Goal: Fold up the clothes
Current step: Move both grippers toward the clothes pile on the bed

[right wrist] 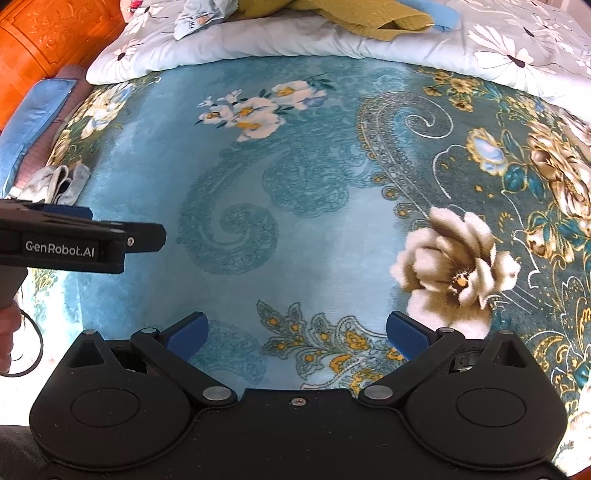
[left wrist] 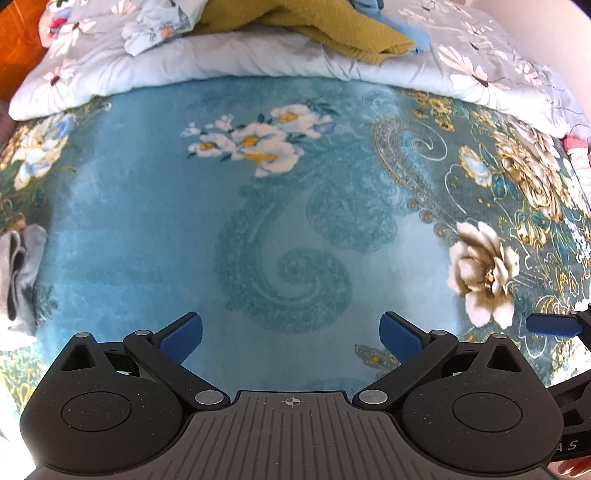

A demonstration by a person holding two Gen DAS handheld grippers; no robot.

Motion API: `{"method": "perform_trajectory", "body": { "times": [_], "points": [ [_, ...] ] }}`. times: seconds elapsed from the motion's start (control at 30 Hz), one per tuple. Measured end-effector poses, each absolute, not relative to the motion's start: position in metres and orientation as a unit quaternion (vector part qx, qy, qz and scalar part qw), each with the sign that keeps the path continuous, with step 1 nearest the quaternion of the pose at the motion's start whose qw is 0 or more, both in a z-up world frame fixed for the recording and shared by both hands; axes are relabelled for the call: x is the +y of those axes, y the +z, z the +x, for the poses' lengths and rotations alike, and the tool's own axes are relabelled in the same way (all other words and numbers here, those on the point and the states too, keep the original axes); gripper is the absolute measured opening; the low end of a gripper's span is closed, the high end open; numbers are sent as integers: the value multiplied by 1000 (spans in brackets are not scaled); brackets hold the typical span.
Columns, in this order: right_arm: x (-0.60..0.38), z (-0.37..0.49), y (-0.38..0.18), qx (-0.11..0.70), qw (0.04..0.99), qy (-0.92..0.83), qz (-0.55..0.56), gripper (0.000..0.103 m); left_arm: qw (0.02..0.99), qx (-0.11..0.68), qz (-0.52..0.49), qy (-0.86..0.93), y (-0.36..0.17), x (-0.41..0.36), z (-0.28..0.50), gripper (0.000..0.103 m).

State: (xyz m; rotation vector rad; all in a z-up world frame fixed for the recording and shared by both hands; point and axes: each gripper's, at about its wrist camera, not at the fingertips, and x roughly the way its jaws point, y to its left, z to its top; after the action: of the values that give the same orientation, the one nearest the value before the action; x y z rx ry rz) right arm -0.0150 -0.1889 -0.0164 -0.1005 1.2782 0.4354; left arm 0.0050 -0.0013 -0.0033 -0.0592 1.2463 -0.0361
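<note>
Left wrist view, left to right: a crumpled grey garment (left wrist: 16,273) lies at the far left edge of a plush teal blanket (left wrist: 147,229) printed with paisley swirls and white and gold flowers. The left gripper (left wrist: 291,338) hovers over bare blanket, its blue-padded fingers (left wrist: 183,338) spread wide, holding nothing. At the top, a mustard-yellow knitted garment (left wrist: 306,26) rests heaped on a pale floral quilt (left wrist: 221,62). At the right edge, one blue fingertip of the right gripper (left wrist: 552,325) pokes in.

Right wrist view, left to right: an orange carved wooden headboard (right wrist: 40,40) fills the corner; the left gripper's black body reads "GenRobot.AI", just beside the grey garment. The right gripper's own fingers are also spread wide and empty above the blanket's gold leaf pattern.
</note>
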Motion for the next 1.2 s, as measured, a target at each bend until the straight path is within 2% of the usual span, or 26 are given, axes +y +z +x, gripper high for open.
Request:
{"method": "perform_trajectory", "body": {
  "times": [0.47, 0.67, 0.93, 1.07, 1.2],
  "points": [
    [-172, 0, -2, 566, 805, 175, -34, 102, 812, 582, -27, -22, 5, 26, 39, 103],
    [-175, 31, 5, 549, 818, 171, -27, 102, 827, 561, -17, -33, 12, 38, 64, 103],
    [-177, 70, -4, 536, 826, 173, 30, 102, 870, 494, -1, 3, 35, 51, 154, 103],
    [-184, 98, -12, 536, 823, 187, 2, 102, 893, 448, -13, 23, 53, 61, 213, 103],
    [-199, 119, -11, 515, 838, 178, 13, 102, 910, 409, 20, 59, 62, 66, 277, 103]
  ]
}}
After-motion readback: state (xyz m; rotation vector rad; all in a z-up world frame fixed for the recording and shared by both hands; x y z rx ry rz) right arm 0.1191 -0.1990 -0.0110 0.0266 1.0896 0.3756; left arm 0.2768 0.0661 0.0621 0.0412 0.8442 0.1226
